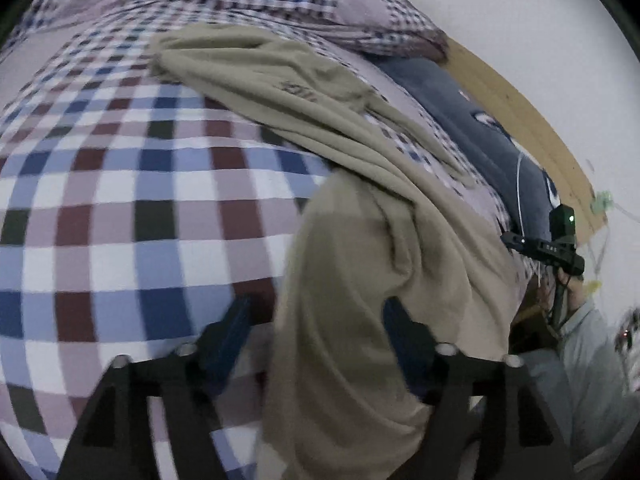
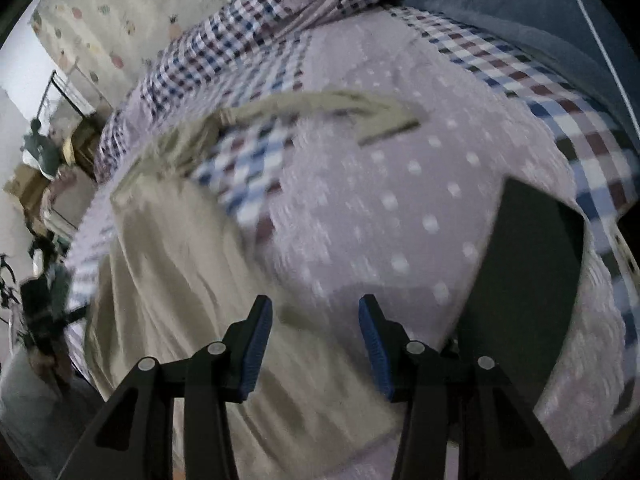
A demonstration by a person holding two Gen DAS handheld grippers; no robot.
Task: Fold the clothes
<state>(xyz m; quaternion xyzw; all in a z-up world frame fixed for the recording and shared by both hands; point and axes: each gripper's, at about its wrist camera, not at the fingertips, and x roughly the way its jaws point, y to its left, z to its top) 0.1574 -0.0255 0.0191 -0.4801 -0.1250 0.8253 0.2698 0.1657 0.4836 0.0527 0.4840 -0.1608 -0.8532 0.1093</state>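
Beige garment (image 1: 280, 92) lies crumpled across the checked bedspread (image 1: 120, 208), 1 end trailing toward the pillows (image 1: 280, 4), the other end bunched up and draped between the fingers of the left gripper (image 1: 320, 344). In the left wrist view the 2 blue pads sit well apart with the fabric mass filling the gap and hiding the right pad; cannot tell whether the cloth is truly pinched or only hanging over the fingers. Right gripper (image 2: 316, 344): fingers spread, nothing between them, hovering over the beige cloth (image 2: 180, 260) and the dotted lilac panel of the cover (image 2: 400, 200); the frame is motion-blurred. A strip of the same garment (image 2: 320, 108), possibly a sleeve, curls across the cover further up. A dark flat object (image 2: 532, 264) lies on the bed near the right gripper; identity unclear. From the left view the right gripper (image 1: 540, 246) shows at the far bed edge, held by a person's hand (image 1: 568, 280). Judgement: step in hand is spreading the garment flat before any fold. To do it well: confirm the left grip holds 1 edge layer only, not a wad; take the matching corner or hem with the right fingers; pull both apart level to tension the cloth, then lay it down flat, clear of the dark object. Risk: pinching the bedspread along with the garment.
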